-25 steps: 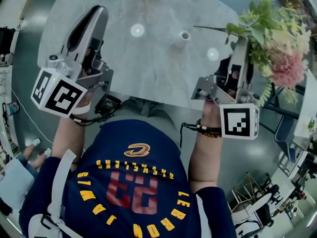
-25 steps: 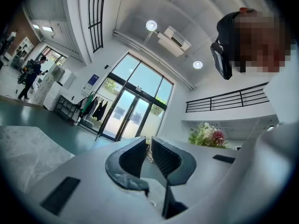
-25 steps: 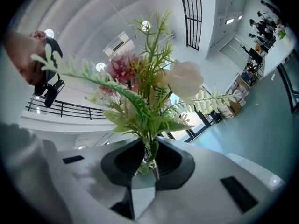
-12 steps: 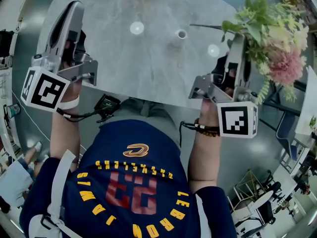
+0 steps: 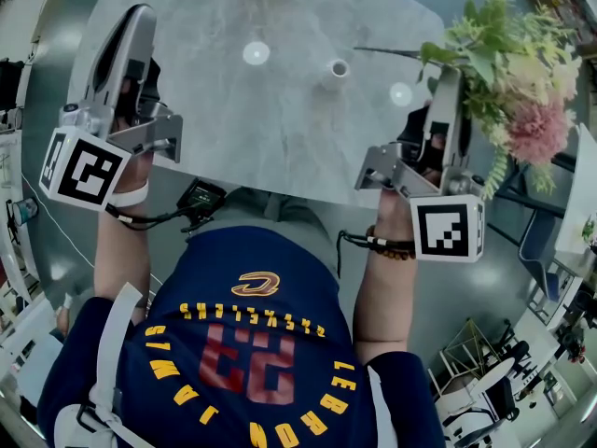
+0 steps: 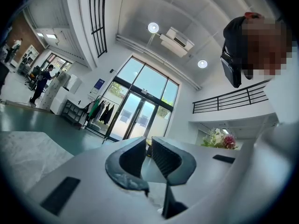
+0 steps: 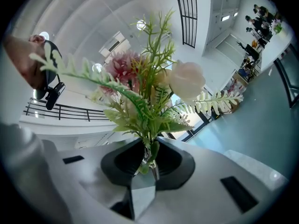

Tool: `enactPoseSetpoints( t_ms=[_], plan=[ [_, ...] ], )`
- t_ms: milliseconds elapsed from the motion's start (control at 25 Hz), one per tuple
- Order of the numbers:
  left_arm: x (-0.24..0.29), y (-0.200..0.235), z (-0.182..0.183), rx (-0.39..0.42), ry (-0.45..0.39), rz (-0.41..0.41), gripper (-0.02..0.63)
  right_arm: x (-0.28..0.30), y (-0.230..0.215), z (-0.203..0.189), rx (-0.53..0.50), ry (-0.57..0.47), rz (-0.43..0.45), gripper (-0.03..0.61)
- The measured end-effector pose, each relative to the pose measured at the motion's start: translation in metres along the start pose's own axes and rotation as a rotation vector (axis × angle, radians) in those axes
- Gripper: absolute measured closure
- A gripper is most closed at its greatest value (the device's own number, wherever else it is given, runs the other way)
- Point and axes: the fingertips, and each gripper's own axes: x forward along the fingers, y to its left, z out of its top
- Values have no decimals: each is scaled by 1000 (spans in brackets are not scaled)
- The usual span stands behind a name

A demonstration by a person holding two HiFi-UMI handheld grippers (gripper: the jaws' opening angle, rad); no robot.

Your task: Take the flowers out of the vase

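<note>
The right gripper [image 5: 451, 73] is clamping the green stems of the artificial flower bouquet [image 5: 522, 82], holding it up beyond the right edge of the grey marble table [image 5: 280, 138]. The bouquet is well apart from the small white vase [image 5: 337, 69] standing upright on the tabletop. The left gripper [image 5: 140, 15] is hovering over the table's left side, its jaws drawn nearly together on nothing.

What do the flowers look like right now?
The bunch of pink and cream flowers with green fern sprigs is out of the small white vase, held aloft past the right edge of the grey table. Its stems are pinched between the black fingers of the right gripper, blooms pointing away from the person.
</note>
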Motion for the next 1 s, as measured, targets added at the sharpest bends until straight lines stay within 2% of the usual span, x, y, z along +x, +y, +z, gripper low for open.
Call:
enactPoseSetpoints(
  t_ms=[680, 1000],
  plan=[
    [-4, -3, -2, -11, 7, 3, 572, -11, -8, -1, -2, 10, -23, 517],
    [-10, 20, -10, -39, 14, 7, 572, -18, -45, -13, 48, -5, -107, 517]
  ],
)
